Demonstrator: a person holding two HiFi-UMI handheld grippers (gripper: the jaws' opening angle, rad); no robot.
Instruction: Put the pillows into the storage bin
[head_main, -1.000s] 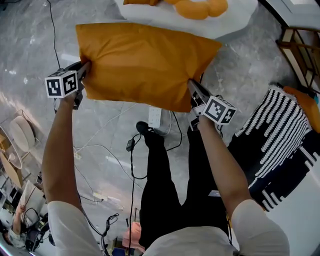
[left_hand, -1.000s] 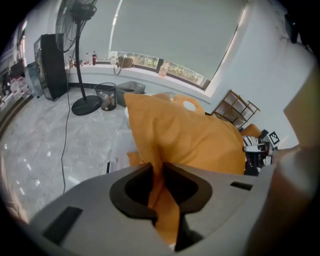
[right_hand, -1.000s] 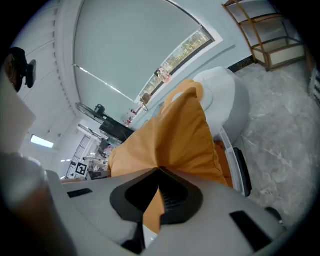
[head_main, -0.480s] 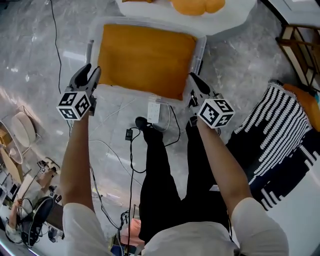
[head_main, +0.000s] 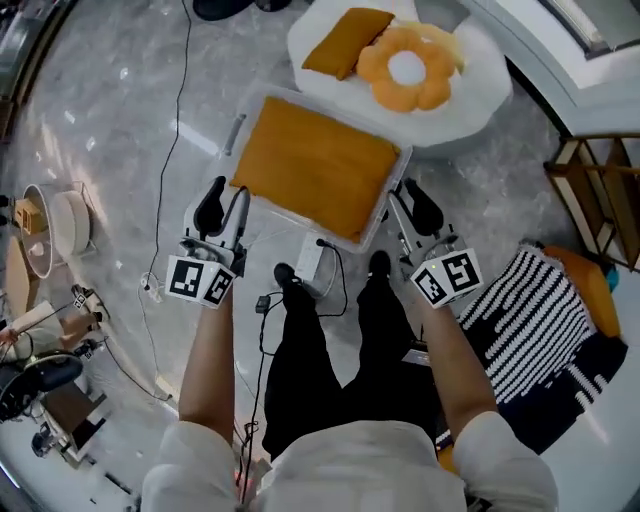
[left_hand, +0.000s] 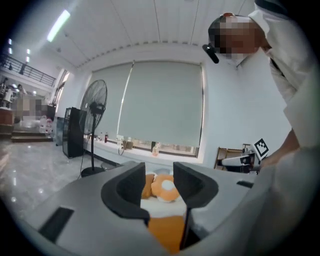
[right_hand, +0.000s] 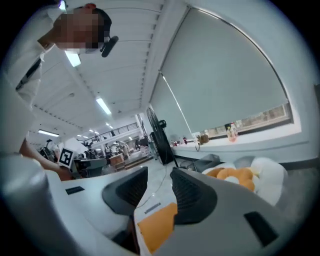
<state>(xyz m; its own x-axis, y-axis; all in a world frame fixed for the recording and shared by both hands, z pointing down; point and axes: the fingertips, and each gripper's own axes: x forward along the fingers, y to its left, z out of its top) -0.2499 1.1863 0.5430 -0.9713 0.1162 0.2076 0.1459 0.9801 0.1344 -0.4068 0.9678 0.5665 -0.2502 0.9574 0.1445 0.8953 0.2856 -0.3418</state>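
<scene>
A large orange pillow (head_main: 315, 180) lies flat inside the clear storage bin (head_main: 243, 118) on the floor ahead of me. My left gripper (head_main: 225, 203) hovers near the bin's near left corner and my right gripper (head_main: 412, 206) near its near right corner. Both have just been opening, and both stand open with nothing between the jaws. In the left gripper view the left gripper (left_hand: 160, 185) frames a flower-shaped orange pillow (left_hand: 165, 186), with the big pillow (left_hand: 167, 232) below. Beneath the right gripper (right_hand: 159, 190) the big pillow (right_hand: 157, 227) shows too.
Beyond the bin, a white round cushion (head_main: 470, 95) carries the flower pillow (head_main: 405, 68) and a small orange pillow (head_main: 345, 42). A black-and-white striped pillow (head_main: 540, 320) lies at right beside a wooden frame (head_main: 590, 190). Cables and a power strip (head_main: 308, 262) lie by my feet.
Both grippers let go of the orange pillow, which dropped into the bin. They have since opened and risen away from it, drawing back towards my body.
</scene>
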